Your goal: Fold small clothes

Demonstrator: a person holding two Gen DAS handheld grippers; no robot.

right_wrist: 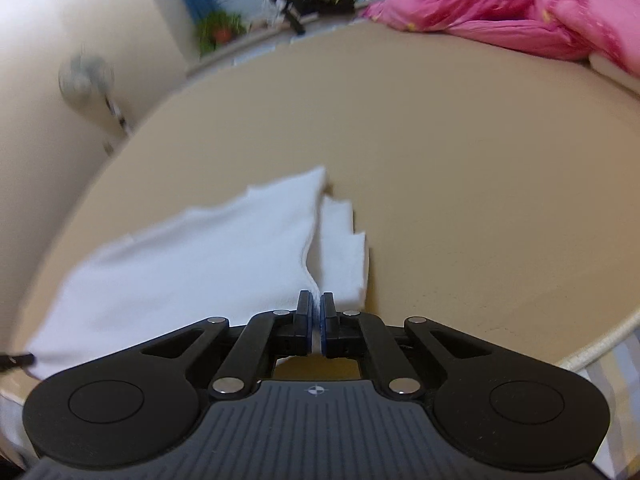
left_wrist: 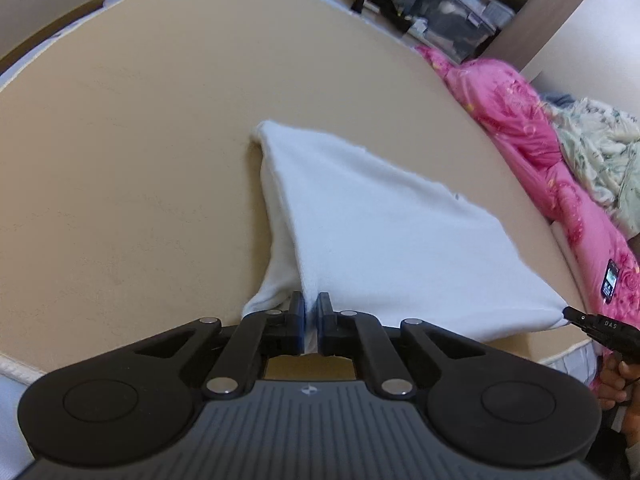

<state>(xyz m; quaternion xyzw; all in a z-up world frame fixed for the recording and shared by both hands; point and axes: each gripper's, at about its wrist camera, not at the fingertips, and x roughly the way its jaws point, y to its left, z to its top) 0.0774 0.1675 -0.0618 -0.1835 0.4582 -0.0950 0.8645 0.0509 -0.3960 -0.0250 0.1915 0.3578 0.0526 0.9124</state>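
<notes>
bed (left_wrist: 120, 160): wide tan mattress surface filling both views, pale piping along its near edge. carries all items below.

pink quilt (left_wrist: 520, 120): floral, bunched along the far right side of the bed in the left wrist view; a pale green patterned blanket (left_wrist: 600, 152) heaped against it.

clutter (left_wrist: 440, 8): storage boxes and dark clothing beyond the far edge of the bed, too blurred to itemise.

white garment (left_wrist: 380, 232): small, soft knit, lying on the bed toward the near edge. its near edge is lifted off the mattress and stretched between the two tongs; the far part rests on the bed. in the right wrist view a stepped, layered portion (right_wrist: 344, 256) lies flat just right of the raised fold.

left tongs (left_wrist: 311, 312): black, blue pads, clamped tight on the garment's near left corner, cloth pinched between the pads.

right tongs (right_wrist: 317, 312): same make, clamped on the garment's near right corner, white cloth showing between the pads; its tip also seen at right in the left wrist view.

hand (left_wrist: 620, 376): partly visible at the right edge, holding the right tongs.
</notes>
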